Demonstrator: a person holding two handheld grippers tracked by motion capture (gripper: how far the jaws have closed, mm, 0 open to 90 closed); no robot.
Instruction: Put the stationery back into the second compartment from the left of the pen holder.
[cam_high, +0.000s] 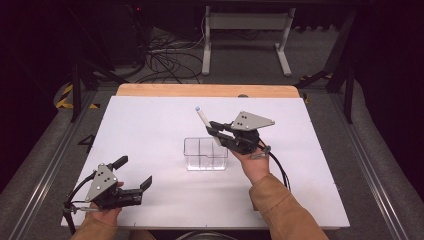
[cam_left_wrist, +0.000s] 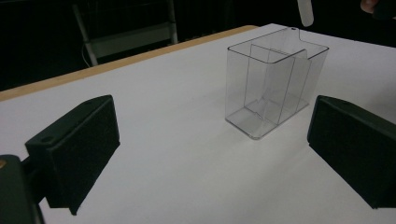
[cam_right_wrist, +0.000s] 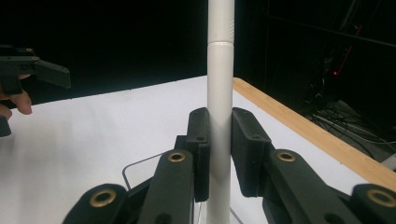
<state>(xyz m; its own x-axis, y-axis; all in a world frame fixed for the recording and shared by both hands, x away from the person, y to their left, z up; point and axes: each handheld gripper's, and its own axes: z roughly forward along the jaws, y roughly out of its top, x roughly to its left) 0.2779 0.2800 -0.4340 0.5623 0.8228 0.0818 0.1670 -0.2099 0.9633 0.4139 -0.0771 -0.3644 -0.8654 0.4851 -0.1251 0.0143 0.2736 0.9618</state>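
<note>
White table (cam_high: 150, 130), wood strip along its 12 o'clock edge. Clear box (cam_high: 205, 154) near table centre, thin dividers inside making compartments; in the left gripper view the box (cam_left_wrist: 275, 84) is see-through and nothing is visible lying in it. Right gripper (cam_high: 214, 130) at about 1 o'clock of the box, just above its rim, jaws pinched on a white pen (cam_high: 202, 119). Pen is tilted, tip end pointing to 11 o'clock, lower end hidden behind the jaws so cannot tell if it reaches into the box. In the right gripper view the pen (cam_right_wrist: 220, 93) runs straight up between the 2 pads (cam_right_wrist: 201, 149), gripped on both sides, with a seam ring on the barrel above the grip; box rim shows below the jaws. Right hand (cam_high: 254, 167) and tan sleeve come in from 6 o'clock. Left gripper (cam_high: 134, 172) at 7 o'clock of the box, well apart from it, near the table's 6 o'clock edge, jaws spread wide and holding nothing. Left gripper view looks between the 2 spread jaws toward the box, pen end (cam_left_wrist: 305, 11) at the top edge above it.
</note>
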